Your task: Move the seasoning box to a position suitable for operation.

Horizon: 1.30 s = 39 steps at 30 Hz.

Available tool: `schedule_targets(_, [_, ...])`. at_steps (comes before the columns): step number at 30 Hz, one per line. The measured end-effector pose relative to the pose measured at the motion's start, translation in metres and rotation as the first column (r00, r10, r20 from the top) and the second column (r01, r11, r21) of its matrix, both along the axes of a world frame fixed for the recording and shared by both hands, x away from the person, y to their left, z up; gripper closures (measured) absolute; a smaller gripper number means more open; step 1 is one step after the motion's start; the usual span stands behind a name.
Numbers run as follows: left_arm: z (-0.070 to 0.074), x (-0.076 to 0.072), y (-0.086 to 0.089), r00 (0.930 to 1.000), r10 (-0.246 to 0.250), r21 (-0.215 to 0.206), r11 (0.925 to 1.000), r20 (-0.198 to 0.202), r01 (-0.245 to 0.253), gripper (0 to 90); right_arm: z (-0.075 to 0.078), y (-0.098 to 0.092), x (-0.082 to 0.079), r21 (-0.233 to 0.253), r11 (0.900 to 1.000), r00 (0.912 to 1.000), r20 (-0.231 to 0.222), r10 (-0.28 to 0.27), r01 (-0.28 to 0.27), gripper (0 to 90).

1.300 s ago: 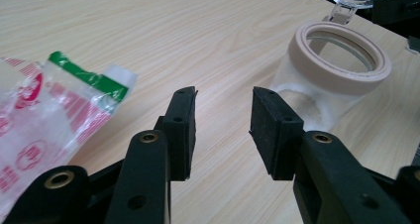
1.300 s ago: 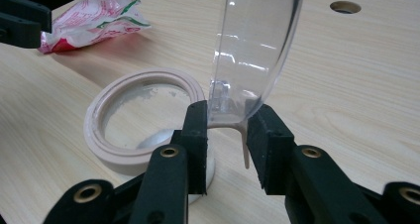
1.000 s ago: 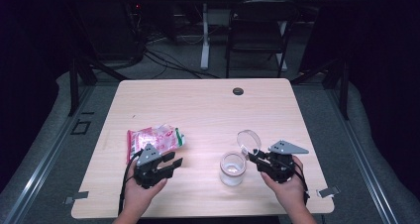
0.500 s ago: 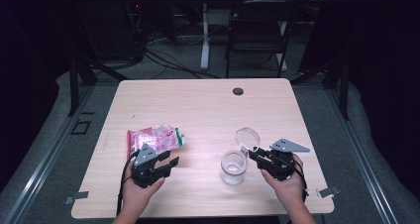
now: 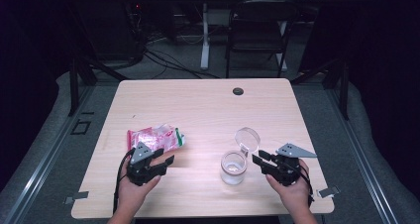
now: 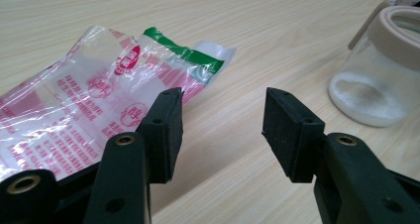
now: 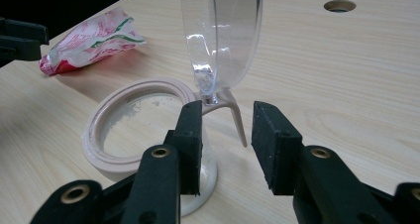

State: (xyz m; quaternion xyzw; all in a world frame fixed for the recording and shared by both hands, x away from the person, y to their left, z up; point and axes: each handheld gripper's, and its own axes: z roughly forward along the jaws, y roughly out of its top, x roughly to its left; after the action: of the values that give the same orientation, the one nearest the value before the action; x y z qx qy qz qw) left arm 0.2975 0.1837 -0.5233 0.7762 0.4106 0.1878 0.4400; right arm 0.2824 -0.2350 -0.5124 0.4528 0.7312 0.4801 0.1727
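The left claw (image 5: 166, 162) is hovering near the desk's (image 5: 208, 110) near-left edge with its jaws spread wide and nothing between them. Just beyond it a red and green plastic bag (image 5: 156, 137) is lying flat on the wood; in the left gripper view the bag (image 6: 99, 100) is sitting just past the left jaw. The right claw (image 5: 258, 159) is waiting at the near right, jaws parted and gripping nothing. A glass jar (image 5: 234, 167) is standing just left of it, its clear lid (image 5: 247, 138) flipped upright on the hinge.
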Motion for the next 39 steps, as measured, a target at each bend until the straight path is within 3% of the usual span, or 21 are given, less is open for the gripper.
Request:
schedule_targets(9, [-0.002, 0.002, 0.004, 0.9990, 0.034, 0.059, 0.9976, 0.029, -0.036, 44.9, -0.002, -0.001, -0.001, -0.011, 1.000, 1.0000, 0.004, -0.004, 0.004, 62.9])
schedule_targets(16, [-0.006, 0.005, 0.005, 0.9984, 0.047, 0.116, 0.9919, 0.031, -0.051, 41.9, -0.003, 0.000, -0.001, -0.016, 1.000, 1.0000, 0.004, 0.005, -0.005, 62.3])
schedule_targets(22, [-0.014, 0.011, 0.001, 0.9968, 0.052, 0.214, 0.9747, 0.060, -0.064, 41.2, -0.004, 0.001, -0.002, -0.019, 1.000, 1.0000, 0.000, 0.009, -0.009, 62.1])
schedule_targets(27, [-0.019, 0.019, 0.000, 0.9956, 0.067, 0.250, 0.9648, 0.064, -0.081, 41.4, -0.004, 0.001, -0.002, -0.015, 1.000, 1.0000, 0.004, 0.006, -0.006, 62.0])
schedule_targets(34, [-0.024, 0.024, -0.012, 0.9963, 0.040, 0.294, 0.9538, 0.076, -0.061, 41.8, -0.005, 0.002, -0.001, -0.012, 1.000, 1.0000, 0.004, 0.008, -0.008, 62.0])
schedule_targets(39, [-0.029, 0.027, -0.022, 0.9956, 0.019, 0.352, 0.9348, 0.091, -0.050, 41.8, -0.005, 0.004, 0.000, -0.016, 1.000, 1.0000, 0.003, 0.005, -0.005, 61.9])
